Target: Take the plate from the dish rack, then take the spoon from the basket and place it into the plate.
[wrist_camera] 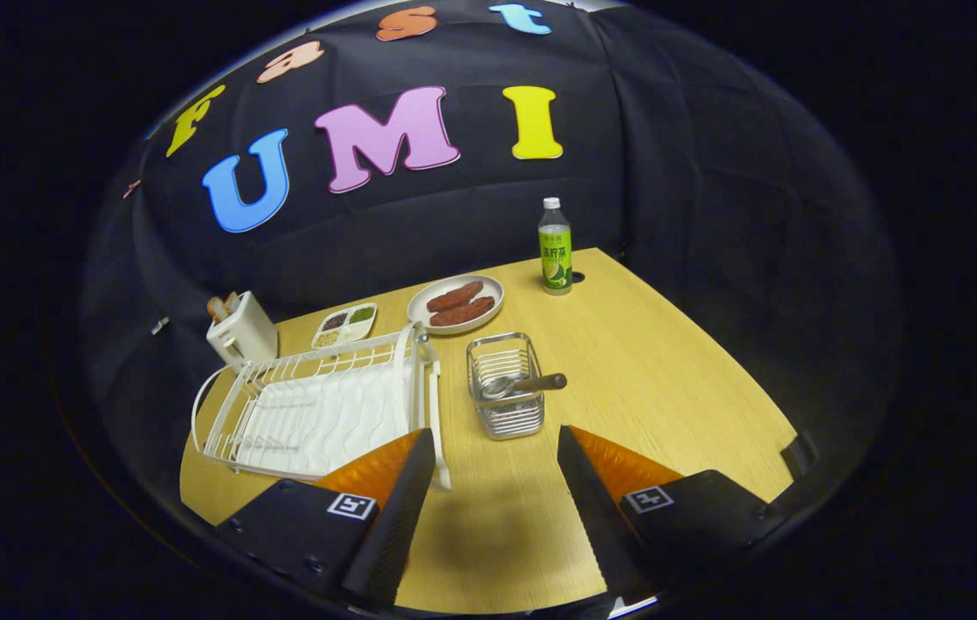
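Metal spoon point(516, 384) with dark handle lying across wire basket point(505, 387), fingers point(398, 499) wide, empty

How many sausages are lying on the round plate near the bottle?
2. Both sausages lie side by side on the round plate, beyond the wire basket, left of the bottle. The tongs are open, holding nothing.

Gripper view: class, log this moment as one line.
gripper: open, holding nothing | spoon: in basket, just ahead | dish rack: beside basket | plate: beyond, holds food
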Demonstrator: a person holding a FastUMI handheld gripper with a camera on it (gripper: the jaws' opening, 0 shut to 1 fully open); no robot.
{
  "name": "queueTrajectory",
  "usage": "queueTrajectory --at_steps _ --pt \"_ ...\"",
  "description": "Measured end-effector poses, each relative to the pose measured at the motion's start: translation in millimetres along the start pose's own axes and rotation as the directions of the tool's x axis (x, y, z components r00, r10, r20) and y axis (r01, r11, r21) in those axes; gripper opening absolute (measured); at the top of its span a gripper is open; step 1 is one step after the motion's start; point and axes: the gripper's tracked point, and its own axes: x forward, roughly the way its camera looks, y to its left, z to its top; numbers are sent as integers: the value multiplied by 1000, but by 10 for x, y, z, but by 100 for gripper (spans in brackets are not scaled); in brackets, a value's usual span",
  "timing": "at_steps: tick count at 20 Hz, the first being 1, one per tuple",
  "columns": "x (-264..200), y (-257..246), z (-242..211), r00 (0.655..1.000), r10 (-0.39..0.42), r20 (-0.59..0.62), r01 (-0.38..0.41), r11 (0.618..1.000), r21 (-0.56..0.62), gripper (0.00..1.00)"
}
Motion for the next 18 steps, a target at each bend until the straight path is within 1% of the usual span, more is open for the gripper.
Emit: queueTrajectory --at_steps 2,5,8,9,10,11,12,13,16,18 --pt "171 -82 -51 999 -25 23 25 1000 -1 89" --pt "415 -114 -167 1000 -21 18 20 999 46 89" --pt "465 -240 0 1000 -22 22 21 997 76 83" --pt "478 -302 61 1000 -20 15 19 997 70 80" --pt "512 -318 42 1000 0 -28 2 998 70 79" --pt "557 -323 34 998 17 -58 -12 997 82 80" --pt "617 -311 35 998 22 -62 -17 997 81 80" --pt "655 -322 55 999 23 -44 -20 997 69 75" --pt "774 -175 135 998 46 44 -47 999 15 75" --pt "894 -165 176 993 42 108 -40 999 -27 75"
